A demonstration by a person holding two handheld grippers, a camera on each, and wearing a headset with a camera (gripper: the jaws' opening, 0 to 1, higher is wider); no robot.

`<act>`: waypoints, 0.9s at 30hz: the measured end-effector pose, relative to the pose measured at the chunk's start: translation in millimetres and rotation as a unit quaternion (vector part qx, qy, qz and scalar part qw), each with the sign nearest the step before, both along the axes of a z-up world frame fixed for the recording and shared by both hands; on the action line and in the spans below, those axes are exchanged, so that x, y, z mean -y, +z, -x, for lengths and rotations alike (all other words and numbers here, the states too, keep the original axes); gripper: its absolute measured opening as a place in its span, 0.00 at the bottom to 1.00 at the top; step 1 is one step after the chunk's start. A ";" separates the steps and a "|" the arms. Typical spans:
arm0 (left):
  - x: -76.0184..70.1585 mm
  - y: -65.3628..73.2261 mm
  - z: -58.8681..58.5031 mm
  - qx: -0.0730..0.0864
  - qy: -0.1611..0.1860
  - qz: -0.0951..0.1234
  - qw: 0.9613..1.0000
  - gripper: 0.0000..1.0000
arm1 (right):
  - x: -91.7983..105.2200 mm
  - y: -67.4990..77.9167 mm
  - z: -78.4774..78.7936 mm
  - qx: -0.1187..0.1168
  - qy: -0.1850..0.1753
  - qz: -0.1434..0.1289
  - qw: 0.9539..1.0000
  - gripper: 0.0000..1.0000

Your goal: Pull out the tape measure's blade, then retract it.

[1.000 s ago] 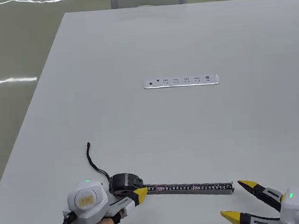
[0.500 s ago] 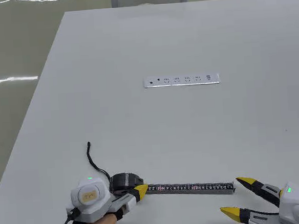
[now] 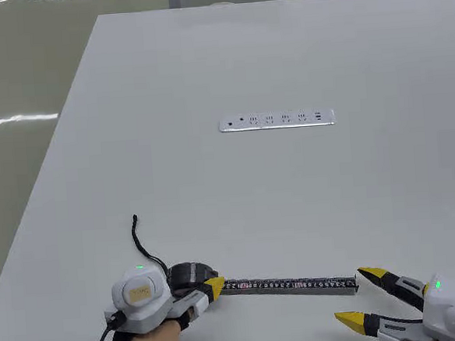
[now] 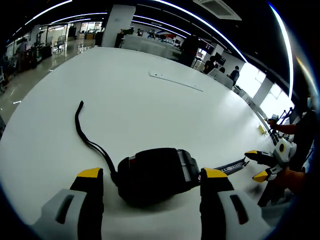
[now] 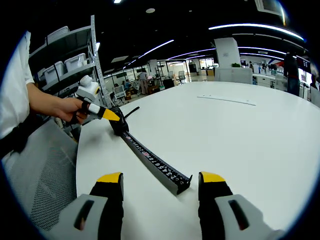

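The black tape measure (image 3: pixel 190 276) lies near the table's front left, and my left gripper (image 3: pixel 198 285) is shut on its body. In the left gripper view the tape measure (image 4: pixel 157 172) fills the space between the yellow-tipped jaws of my left gripper (image 4: pixel 152 175). Its blade (image 3: pixel 289 285) lies pulled out flat on the table toward the right. The blade's hooked end (image 5: pixel 181 184) rests just ahead of my right gripper (image 5: pixel 161 177), whose jaws stand open and apart from it. In the head view my right gripper (image 3: pixel 359 295) sits at the blade's tip.
A black wrist cord (image 3: pixel 145 248) trails from the tape measure toward the left rear. A white power strip (image 3: pixel 277 121) lies farther back on the white table (image 3: pixel 308 204). The table's left edge is close to the left gripper. Shelves and people stand beyond the table.
The left gripper's housing has shifted slightly while the tape measure stays put. The blade's length is unchanged, and the right gripper remains open at its tip.
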State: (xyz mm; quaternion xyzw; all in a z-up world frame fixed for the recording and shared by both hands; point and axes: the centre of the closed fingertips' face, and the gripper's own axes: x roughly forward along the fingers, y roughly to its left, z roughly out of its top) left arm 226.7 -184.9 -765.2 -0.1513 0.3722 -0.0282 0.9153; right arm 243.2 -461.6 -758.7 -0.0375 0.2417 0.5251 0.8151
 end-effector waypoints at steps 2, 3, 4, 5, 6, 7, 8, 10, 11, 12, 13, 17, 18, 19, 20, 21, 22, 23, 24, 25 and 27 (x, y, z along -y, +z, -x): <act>1.0 -0.3 0.2 -0.002 -0.003 -0.002 1.000 0.77 | -1.6 -0.4 0.3 0.002 0.005 0.001 1.000 0.59; 1.2 -0.6 0.3 -0.003 -0.004 -0.004 1.000 0.76 | -1.8 -1.0 0.1 0.002 0.006 0.002 1.000 0.59; 0.8 -1.0 0.1 -0.003 -0.004 -0.005 1.000 0.76 | -2.0 -1.7 -0.3 0.002 0.007 0.003 1.000 0.59; 0.4 -1.8 0.4 -0.005 -0.002 -0.005 1.000 0.76 | -2.3 -2.3 -0.7 0.002 0.009 0.003 1.000 0.59; 0.2 -2.2 0.3 -0.006 -0.002 -0.005 1.000 0.75 | -2.5 -2.6 -1.2 0.001 0.010 0.004 1.000 0.59; 0.3 -2.6 0.1 -0.006 -0.001 -0.004 1.000 0.75 | -3.0 -2.3 -1.6 0.002 0.011 0.004 1.000 0.59; 0.5 -3.0 -0.5 -0.007 -0.001 -0.005 1.000 0.75 | -3.3 -2.2 -2.2 0.002 0.012 0.004 1.000 0.58; 0.8 -3.6 -1.8 -0.007 -0.001 -0.006 1.000 0.74 | -4.0 -1.4 -3.4 0.003 0.013 0.003 1.000 0.58; 1.0 -3.8 -2.4 -0.007 -0.001 -0.006 1.000 0.74 | -4.0 -1.7 -3.9 0.002 0.014 0.003 1.000 0.58; 1.5 -4.0 -3.0 -0.007 0.001 -0.006 1.000 0.74 | -4.2 -2.1 -4.1 0.003 0.015 0.004 1.000 0.58; 1.7 -4.6 -3.4 -0.009 0.002 -0.005 1.000 0.73 | -4.5 -2.2 -4.0 0.003 0.016 0.005 1.000 0.58; 4.2 -5.4 -5.5 -0.012 0.001 -0.009 1.000 0.72 | -3.4 -2.7 -5.9 0.003 0.017 0.004 1.000 0.57; 4.4 -6.0 -5.7 -0.013 0.001 -0.009 1.000 0.72 | -3.1 -2.8 -6.2 0.002 0.017 0.003 1.000 0.57; 5.0 -6.4 -5.4 -0.015 0.001 -0.006 1.000 0.71 | -2.9 -2.7 -6.5 0.001 0.016 0.003 1.000 0.57; 5.1 -6.5 -5.3 -0.015 0.003 -0.004 1.000 0.71 | -2.7 -2.7 -6.6 0.001 0.015 0.002 1.000 0.57; 4.9 -6.9 -5.3 -0.017 0.004 -0.005 1.000 0.71 | -2.3 -2.8 -6.6 0.001 0.015 0.002 1.000 0.57; 5.3 -7.4 -5.3 -0.018 0.006 -0.002 1.000 0.71 | -2.1 -3.1 -6.4 0.001 0.016 0.002 1.000 0.57; 5.5 -7.7 -5.2 -0.019 0.007 -0.001 1.000 0.71 | -1.9 -3.7 -6.4 0.001 0.016 0.002 1.000 0.57; 5.1 -8.1 -5.5 -0.019 0.006 -0.003 1.000 0.71 | -1.6 -4.0 -6.4 0.001 0.016 0.003 1.000 0.57; 5.1 -8.4 -5.8 -0.020 0.007 -0.003 1.000 0.71 | -1.5 -4.1 -6.2 0.000 0.016 0.002 1.000 0.57; 5.1 -8.6 -6.0 -0.022 0.007 -0.005 1.000 0.71 | -1.1 -4.1 -6.6 0.000 0.015 0.001 1.000 0.56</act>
